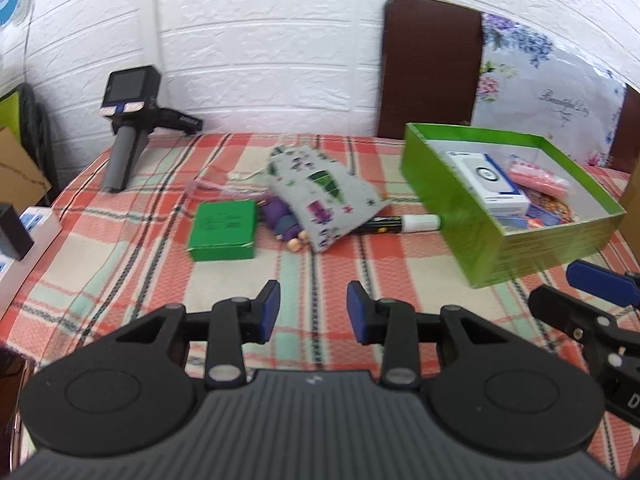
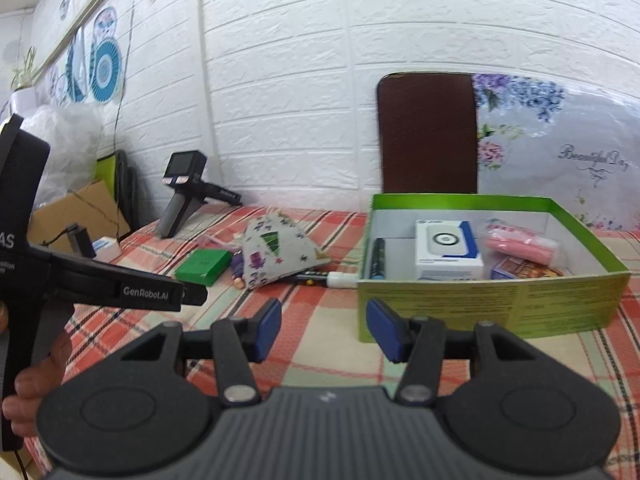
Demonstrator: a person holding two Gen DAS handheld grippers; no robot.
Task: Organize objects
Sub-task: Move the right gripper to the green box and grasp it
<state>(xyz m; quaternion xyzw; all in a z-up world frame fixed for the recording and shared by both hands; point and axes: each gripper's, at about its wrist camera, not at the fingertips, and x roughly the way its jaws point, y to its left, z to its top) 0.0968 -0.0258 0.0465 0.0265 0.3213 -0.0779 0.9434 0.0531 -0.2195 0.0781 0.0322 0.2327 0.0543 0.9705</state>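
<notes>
- Left hand-held gripper point(image 1: 313, 312): blue-padded jaws apart, nothing between them, hovering over the plaid-covered surface point(image 1: 120, 280) and aimed toward the loose items ahead.
- Right hand-held gripper point(image 2: 323, 330): jaws apart and empty, facing the near wall of the green box point(image 2: 492, 304); its tip shows at the right edge of the left wrist view.
- Loose items, ahead of the left hand-held gripper and well apart from it: a small green packet point(image 1: 223, 230), flat and rectangular, lying slightly to the left; a purple figurine point(image 1: 282, 226) partly under a grey printed fabric pouch point(image 1: 320, 196), soft and rumpled; a marker point(image 1: 400, 225), rigid and cylindrical, black body with a white cap.
- Key relation: the marker's long axis runs left to right across both views, its cap end touching or just beside the box's near left corner. By position, the left hand-held gripper looks nearer the packet and pouch; the right looks nearer the marker and box.
- Green box: open-topped glossy cardboard, already holding a white-and-blue carton point(image 2: 448, 254), a pink wrapped packet point(image 2: 520, 244) and a dark pen-like item point(image 2: 378, 258).
</notes>
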